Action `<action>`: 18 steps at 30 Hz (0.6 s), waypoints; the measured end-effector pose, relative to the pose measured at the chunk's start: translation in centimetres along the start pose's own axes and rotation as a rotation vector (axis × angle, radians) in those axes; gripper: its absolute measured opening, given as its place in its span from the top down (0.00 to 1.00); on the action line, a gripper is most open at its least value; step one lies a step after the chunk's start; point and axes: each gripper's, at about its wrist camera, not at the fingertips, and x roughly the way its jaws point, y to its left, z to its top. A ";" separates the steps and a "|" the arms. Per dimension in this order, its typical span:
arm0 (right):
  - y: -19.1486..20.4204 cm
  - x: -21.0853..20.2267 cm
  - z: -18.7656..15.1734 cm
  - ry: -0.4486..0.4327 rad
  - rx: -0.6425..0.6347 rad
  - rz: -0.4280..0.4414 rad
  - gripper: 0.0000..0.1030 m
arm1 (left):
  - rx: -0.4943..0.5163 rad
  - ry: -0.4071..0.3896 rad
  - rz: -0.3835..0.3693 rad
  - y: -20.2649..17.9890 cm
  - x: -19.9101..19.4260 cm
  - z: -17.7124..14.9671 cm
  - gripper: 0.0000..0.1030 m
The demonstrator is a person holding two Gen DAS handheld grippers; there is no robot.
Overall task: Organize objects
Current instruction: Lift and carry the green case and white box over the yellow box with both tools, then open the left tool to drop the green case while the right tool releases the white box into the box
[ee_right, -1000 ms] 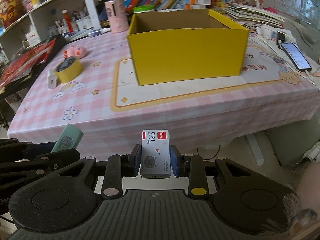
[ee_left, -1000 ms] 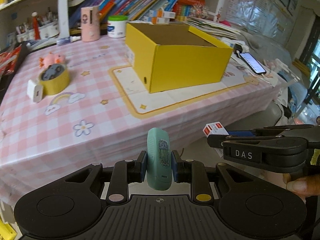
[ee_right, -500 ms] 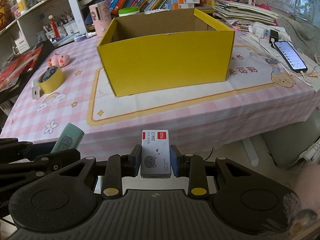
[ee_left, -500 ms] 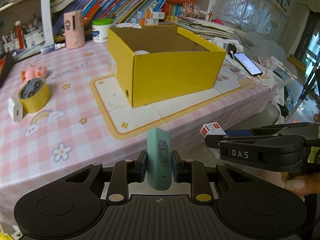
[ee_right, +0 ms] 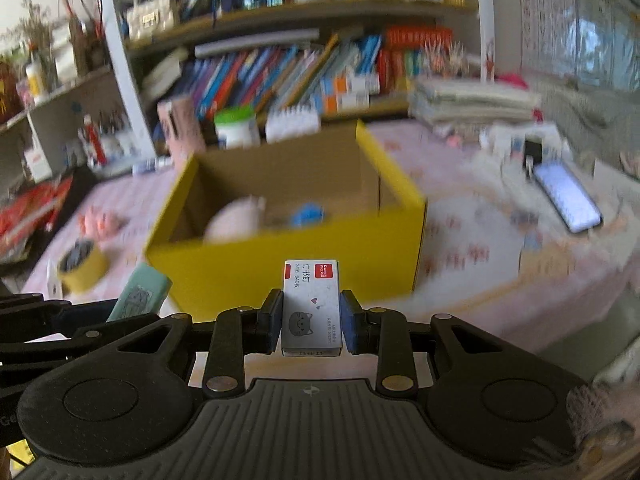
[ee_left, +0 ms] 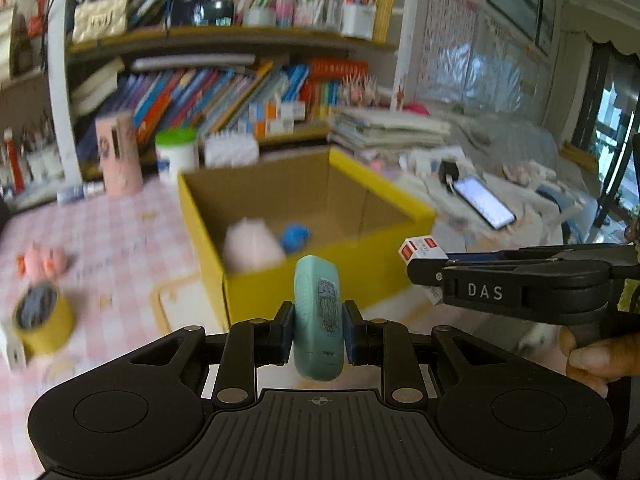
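Yellow box [ee_left: 320, 280] just ahead on the table, so carry over its rim before releasing, left gripper [ee_left: 319, 334] clamped on teal case [ee_left: 319, 320], right gripper [ee_right: 311, 322] clamped on staple box [ee_right: 311, 308].

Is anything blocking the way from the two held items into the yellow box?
Nothing visible does. The green case and the staple box face the yellow box's open top. Inside, a pink thing and a blue thing leave bare floor.
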 end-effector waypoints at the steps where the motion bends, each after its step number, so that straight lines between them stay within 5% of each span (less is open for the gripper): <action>1: -0.3 0.2 0.9 -0.016 -0.003 0.003 0.73 | 0.004 -0.012 0.006 -0.1 0.4 0.6 0.77; 8: -2.3 3.1 5.8 -0.075 -0.044 0.039 0.73 | 0.009 -0.046 0.061 -0.2 3.7 3.9 0.77; 18: -3.6 9.6 8.7 0.001 -0.153 0.095 0.73 | 0.002 0.073 0.133 -0.3 10.2 5.0 0.78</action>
